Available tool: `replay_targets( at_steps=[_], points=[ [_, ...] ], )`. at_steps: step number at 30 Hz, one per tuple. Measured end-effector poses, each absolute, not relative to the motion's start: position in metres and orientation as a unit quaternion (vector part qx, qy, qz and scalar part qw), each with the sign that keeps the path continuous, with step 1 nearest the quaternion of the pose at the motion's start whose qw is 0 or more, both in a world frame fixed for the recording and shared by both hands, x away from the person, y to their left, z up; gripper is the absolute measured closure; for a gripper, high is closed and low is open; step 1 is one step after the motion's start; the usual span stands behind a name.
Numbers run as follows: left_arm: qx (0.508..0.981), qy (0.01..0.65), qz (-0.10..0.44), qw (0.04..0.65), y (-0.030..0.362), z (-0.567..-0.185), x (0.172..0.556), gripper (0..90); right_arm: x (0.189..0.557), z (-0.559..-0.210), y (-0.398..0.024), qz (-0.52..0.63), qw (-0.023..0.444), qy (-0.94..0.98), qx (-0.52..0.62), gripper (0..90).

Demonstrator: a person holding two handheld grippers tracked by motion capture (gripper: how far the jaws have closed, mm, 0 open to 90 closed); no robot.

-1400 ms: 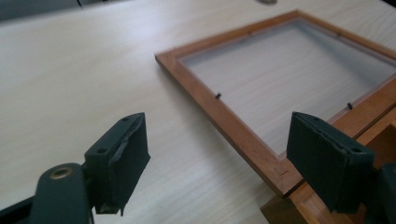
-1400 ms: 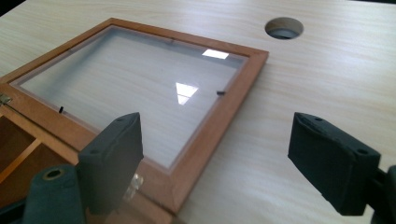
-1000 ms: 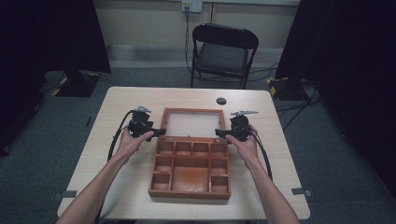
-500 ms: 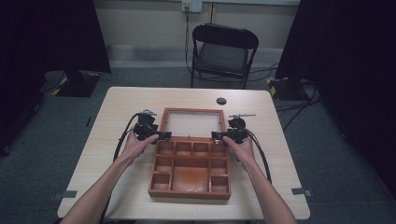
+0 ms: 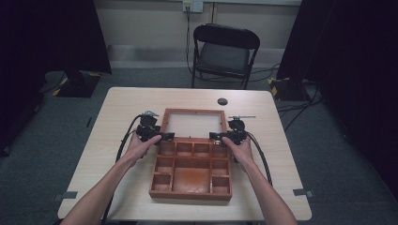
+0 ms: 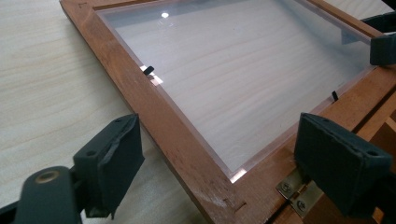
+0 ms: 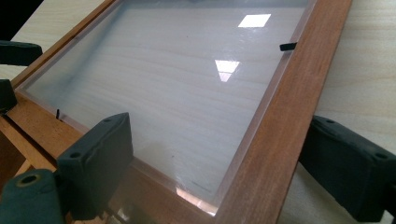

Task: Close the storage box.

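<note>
Two hand-held grippers at work, one on each side of a wooden box (image 5: pixel 191 171) lying open on the bench (image 5: pixel 117 122). Starting at the left: the left hand-held gripper (image 5: pixel 165 136) sits at the near-left corner of the lid (image 5: pixel 193 112), which lies flat on the bench beyond the tray. In the left gripper view its jaws are spread wide, one pad out over bare bench, the other over the hinge (image 6: pixel 293 192), with the lid's left rail between them and not yet touched.

Moving to the middle: the lid is a wood frame round a clear pane (image 6: pixel 243 79), held by small clips. The tray in front of it is divided into empty compartments, small ones round a larger central one.

Over on the right: the right hand-held gripper (image 5: pixel 217 136) mirrors the left at the lid's near-right corner. In the right gripper view its jaws are spread too, one pad hanging above the pane, the other outside over the bench, straddling the right rail without contact.

How will it handle? My read is that the lid is stiff and fairly light, swinging on its hinges, but the pane looks slick and easy to scratch or crack. Best to pinch the wooden side rails, both sides evenly, and keep the pads off the pane.
</note>
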State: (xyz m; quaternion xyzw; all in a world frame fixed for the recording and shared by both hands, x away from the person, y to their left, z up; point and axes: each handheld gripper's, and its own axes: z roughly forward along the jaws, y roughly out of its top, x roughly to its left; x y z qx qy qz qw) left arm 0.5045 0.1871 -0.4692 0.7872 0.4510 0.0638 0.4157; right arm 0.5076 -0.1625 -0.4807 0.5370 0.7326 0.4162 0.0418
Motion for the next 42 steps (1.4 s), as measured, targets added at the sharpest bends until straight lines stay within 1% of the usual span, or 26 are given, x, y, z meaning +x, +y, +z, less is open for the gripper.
replay_targets(
  at_steps=[8,10,17,19,23,26,31,34,36,42],
  points=[
    [0.779,0.46,0.047,0.425,0.191,-0.474,0.506,12.4,0.51,-0.485,-0.162,0.426,0.019,0.725,0.54,9.0],
    [0.777,0.462,0.043,0.426,0.191,-0.474,0.507,12.0,0.51,-0.484,-0.16,0.423,0.027,0.728,0.539,7.7],
    [0.774,0.467,0.028,0.428,0.192,-0.476,0.509,11.7,0.511,-0.483,-0.159,0.417,0.021,0.73,0.541,8.2],
    [0.772,0.469,0.025,0.428,0.191,-0.475,0.508,14.2,0.511,-0.482,-0.16,0.414,0.022,0.731,0.542,10.0],
    [0.773,0.468,0.026,0.428,0.192,-0.475,0.509,14.2,0.511,-0.48,-0.164,0.415,0.023,0.729,0.544,14.1],
    [0.772,0.469,0.024,0.428,0.192,-0.475,0.509,14.2,0.51,-0.48,-0.164,0.416,0.025,0.728,0.545,14.1],
    [0.765,0.472,0.002,0.438,0.195,-0.48,0.512,12.8,0.511,-0.481,-0.164,0.419,0.021,0.727,0.544,14.0],
    [0.765,0.472,0.007,0.437,0.194,-0.479,0.512,12.4,0.512,-0.483,-0.164,0.425,0.014,0.724,0.542,13.1],
    [0.764,0.477,0.01,0.434,0.192,-0.479,0.511,12.0,0.512,-0.486,-0.163,0.428,-0.003,0.716,0.551,13.1],
    [0.765,0.476,0.01,0.433,0.191,-0.479,0.512,11.0,0.511,-0.484,-0.163,0.432,0.003,0.718,0.546,13.9]
  ],
)
